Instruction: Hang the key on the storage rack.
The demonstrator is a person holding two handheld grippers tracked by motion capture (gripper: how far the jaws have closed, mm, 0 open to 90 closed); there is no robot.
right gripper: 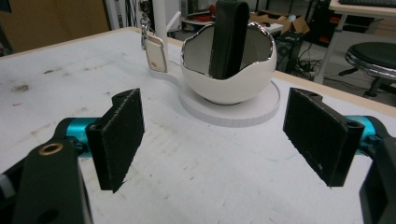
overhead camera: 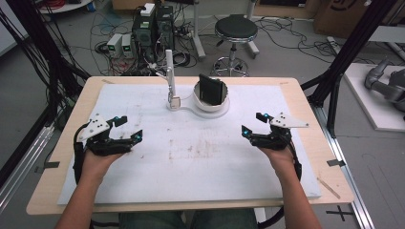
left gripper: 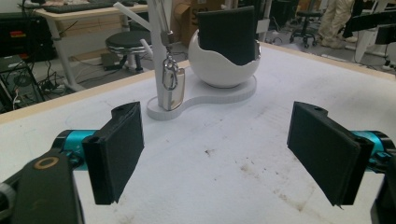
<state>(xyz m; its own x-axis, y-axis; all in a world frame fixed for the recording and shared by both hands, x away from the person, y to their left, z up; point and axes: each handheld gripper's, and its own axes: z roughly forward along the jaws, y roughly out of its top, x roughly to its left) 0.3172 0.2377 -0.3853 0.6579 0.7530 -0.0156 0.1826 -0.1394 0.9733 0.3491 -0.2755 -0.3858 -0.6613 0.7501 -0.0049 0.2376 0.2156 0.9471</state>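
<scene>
The left gripper point(overhead camera: 128, 130) hovers over the worktop's point(overhead camera: 305, 157) near left part with its jaws spread wide and nothing between them; the right gripper point(overhead camera: 251, 125) mirrors it near the right edge, equally wide and empty. Both point toward the far middle of the worktop, where a white stand point(overhead camera: 210, 110) sits close to the far edge.

On that stand rests a white bowl point(overhead camera: 210, 98) with a wavy rim, and a black wallet point(overhead camera: 211, 89) stands on edge inside it, its top half rising clear of the rim. The wallet looks light, soft-skinned and slightly springy (leather or something like it), so it should give a little under the pads without slipping much. The exposed top edge is the sensible place to pinch, across its thin faces, as the right gripper view point(right gripper: 228, 37) shows it edge-on.

The bowl looks glossy and probably brittle; its rim hems the wallet in, so a straight upward lift seems safest. Just left of the bowl rises a white post point(overhead camera: 169, 74) with a key fob point(left gripper: 172, 88) hanging from it, near enough to snag a left-side approach.
</scene>
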